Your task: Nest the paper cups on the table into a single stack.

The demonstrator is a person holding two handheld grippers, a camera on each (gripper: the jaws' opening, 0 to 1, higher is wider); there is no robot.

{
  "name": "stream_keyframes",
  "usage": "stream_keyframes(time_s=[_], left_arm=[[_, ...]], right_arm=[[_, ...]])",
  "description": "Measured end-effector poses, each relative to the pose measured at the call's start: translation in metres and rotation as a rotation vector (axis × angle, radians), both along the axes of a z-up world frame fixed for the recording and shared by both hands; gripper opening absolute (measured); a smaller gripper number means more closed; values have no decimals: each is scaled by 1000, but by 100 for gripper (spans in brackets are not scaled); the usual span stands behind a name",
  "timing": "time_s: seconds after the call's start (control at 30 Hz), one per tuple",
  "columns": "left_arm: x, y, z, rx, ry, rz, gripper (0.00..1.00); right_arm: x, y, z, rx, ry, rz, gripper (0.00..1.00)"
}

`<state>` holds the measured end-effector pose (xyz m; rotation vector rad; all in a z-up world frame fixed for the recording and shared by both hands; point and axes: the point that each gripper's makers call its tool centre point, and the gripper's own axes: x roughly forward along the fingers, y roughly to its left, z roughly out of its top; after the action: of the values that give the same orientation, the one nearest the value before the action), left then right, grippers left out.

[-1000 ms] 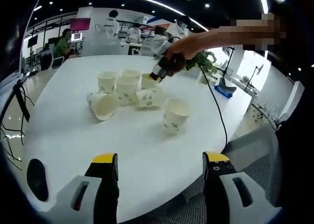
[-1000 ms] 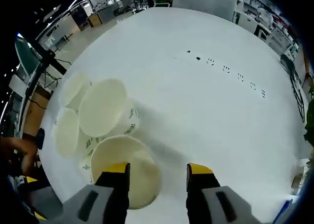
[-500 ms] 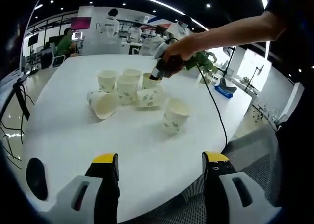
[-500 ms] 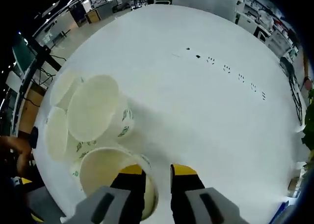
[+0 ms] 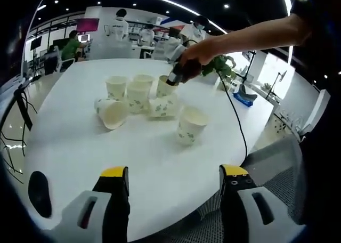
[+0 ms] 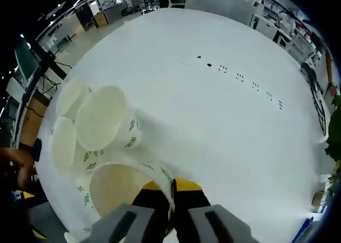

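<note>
Several white paper cups with green print cluster on the white round table. Two stand upright, two lie on their sides, and one stands apart. My right gripper, held by a person's hand, is shut on the rim of one cup at the back of the cluster. In the right gripper view the jaws pinch that cup's wall, with other cup mouths beyond it. My left gripper hovers open near the table's front edge, holding nothing.
A black cable trails from the right gripper across the table. A dark flat object lies at the near left edge. A plant and a blue item sit at the far right. A grey chair is beside the table.
The right gripper's jaws have gone from open around the cup's rim to shut on it. The hand and cup have shifted slightly upward. The left gripper has not moved.
</note>
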<state>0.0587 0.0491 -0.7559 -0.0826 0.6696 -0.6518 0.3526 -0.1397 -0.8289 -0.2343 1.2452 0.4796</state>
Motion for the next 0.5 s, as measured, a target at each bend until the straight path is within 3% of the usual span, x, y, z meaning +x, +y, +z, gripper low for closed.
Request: stream_keyframes(time_s=[0.4, 0.5], left_arm=[[0, -4, -3, 7, -7, -26, 68], [0, -6, -3, 9, -13, -34, 68]], right_arm=[[-10, -17, 16, 23, -23, -29, 0], [-15, -23, 27, 24, -32, -31, 0]])
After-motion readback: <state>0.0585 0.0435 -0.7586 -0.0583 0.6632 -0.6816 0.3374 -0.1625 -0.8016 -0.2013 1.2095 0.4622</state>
